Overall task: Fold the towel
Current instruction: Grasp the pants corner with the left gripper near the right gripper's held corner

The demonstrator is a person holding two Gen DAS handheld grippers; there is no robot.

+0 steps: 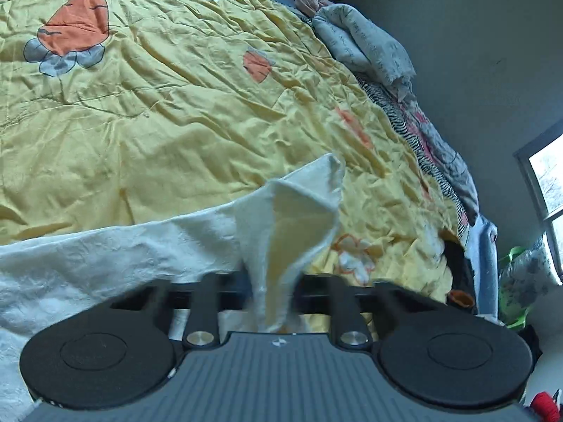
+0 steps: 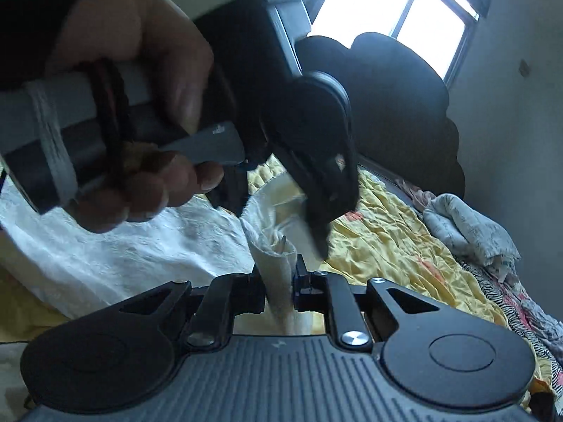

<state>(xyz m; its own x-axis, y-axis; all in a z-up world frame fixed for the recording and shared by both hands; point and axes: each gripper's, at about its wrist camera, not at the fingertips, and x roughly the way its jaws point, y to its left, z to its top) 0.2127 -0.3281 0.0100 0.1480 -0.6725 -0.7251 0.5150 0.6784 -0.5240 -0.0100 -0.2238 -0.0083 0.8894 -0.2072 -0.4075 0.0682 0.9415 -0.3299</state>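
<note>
A pale cream towel point(image 1: 105, 253) hangs lifted over the yellow bedspread point(image 1: 176, 105). My left gripper point(image 1: 272, 302) is shut on one towel corner, which sticks up in a pointed fold between its jaws. In the right wrist view my right gripper point(image 2: 278, 292) is shut on another bunched towel corner point(image 2: 274, 256). The left gripper point(image 2: 316, 190), held by a hand point(image 2: 147, 112), sits just above and ahead of it, clamped on the same towel point(image 2: 123, 246). The two held corners are close together.
The bed carries a wrinkled yellow cover with orange flower prints. Crumpled grey cloth point(image 1: 366, 42) and striped bedding point(image 1: 415, 130) lie along the far edge by the wall. A dark headboard point(image 2: 397, 105) and a bright window point(image 2: 397, 10) stand behind.
</note>
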